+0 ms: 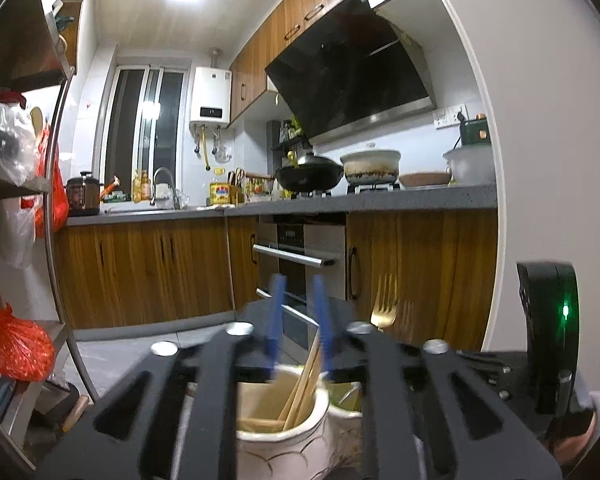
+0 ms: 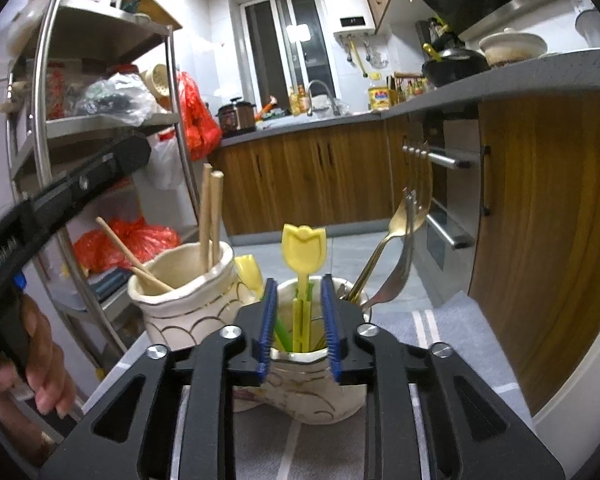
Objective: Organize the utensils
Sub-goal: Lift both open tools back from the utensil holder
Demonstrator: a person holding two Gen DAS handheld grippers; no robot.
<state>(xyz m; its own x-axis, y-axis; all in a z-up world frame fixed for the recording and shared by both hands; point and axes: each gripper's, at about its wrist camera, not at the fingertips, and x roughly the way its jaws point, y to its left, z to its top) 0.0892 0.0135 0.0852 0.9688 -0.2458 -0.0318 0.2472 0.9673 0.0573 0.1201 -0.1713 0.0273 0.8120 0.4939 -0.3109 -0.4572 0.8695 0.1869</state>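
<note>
Yellow tulip utensil (image 2: 303, 254) stands between right tool (image 2: 299, 292) pads, untouched.

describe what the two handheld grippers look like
Both the left gripper and the right gripper are matte black linkage frames with slotted cutouts, silver round pivot bolts and two ribbed blue finger pads. A black module with a green light sits beside the left one.
</note>
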